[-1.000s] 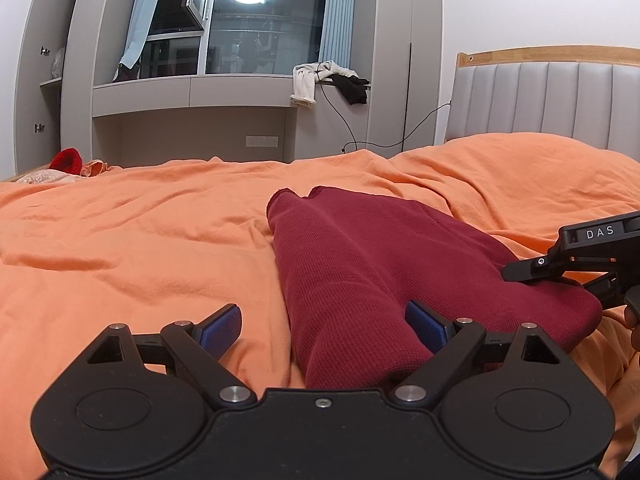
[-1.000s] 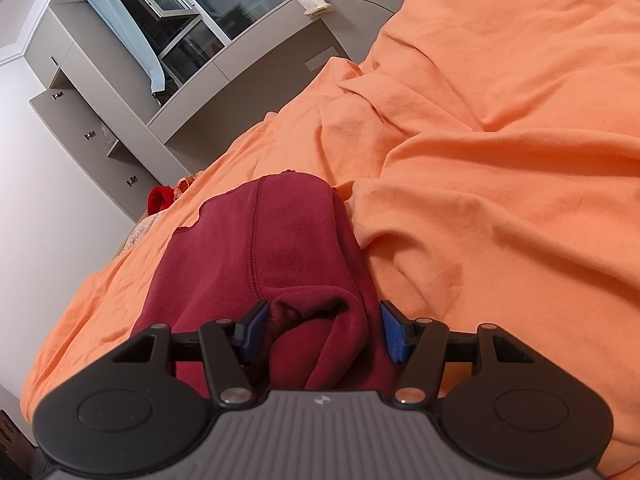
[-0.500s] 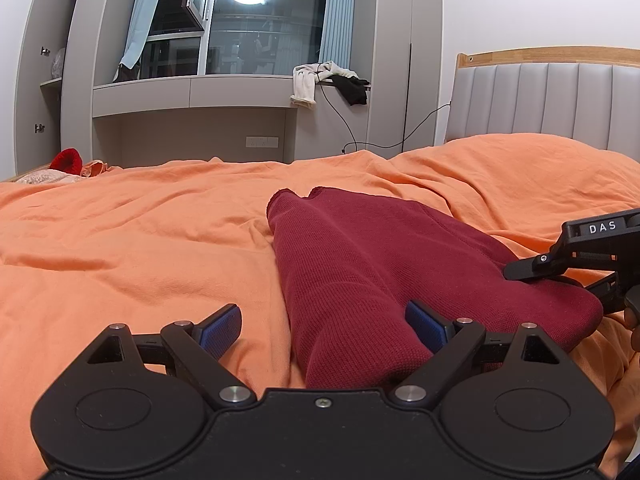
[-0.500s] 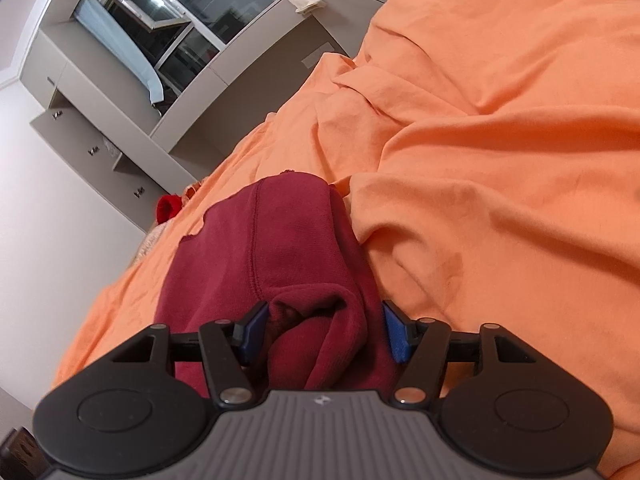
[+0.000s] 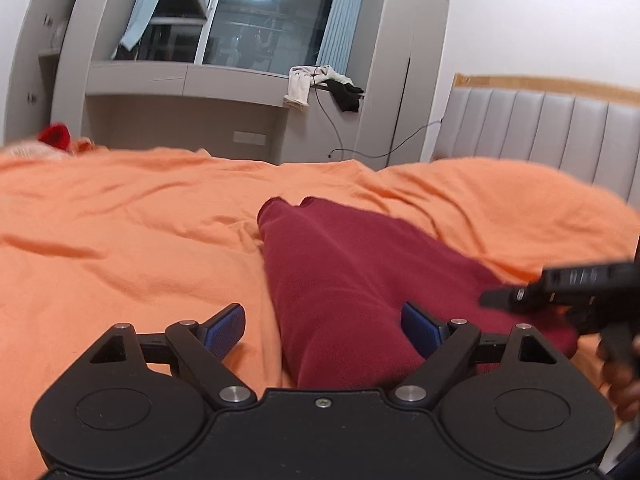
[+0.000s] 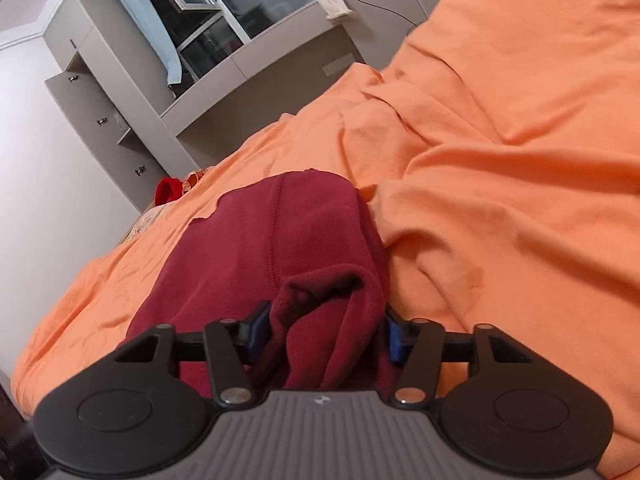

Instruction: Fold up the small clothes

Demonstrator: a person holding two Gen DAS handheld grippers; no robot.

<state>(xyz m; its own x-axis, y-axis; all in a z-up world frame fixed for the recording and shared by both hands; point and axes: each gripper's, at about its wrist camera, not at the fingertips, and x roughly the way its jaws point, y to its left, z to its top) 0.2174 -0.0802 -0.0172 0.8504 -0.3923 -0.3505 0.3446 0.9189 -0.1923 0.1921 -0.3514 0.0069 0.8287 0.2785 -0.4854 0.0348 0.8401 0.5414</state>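
The right gripper, its jaws just closing, pinches a bunched edge of the maroon garment on the bed, hiding the fold beneath, while the left gripper gapes open astride its blurred near end.

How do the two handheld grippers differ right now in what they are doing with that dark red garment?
The left gripper stands wide open, straddling one edge of the red garment without pinching it. The right gripper is narrower; its jaws have just been closing on a bunched fold, both pads against it. Both have blue pads and point at the same garment on the orange bedspread.
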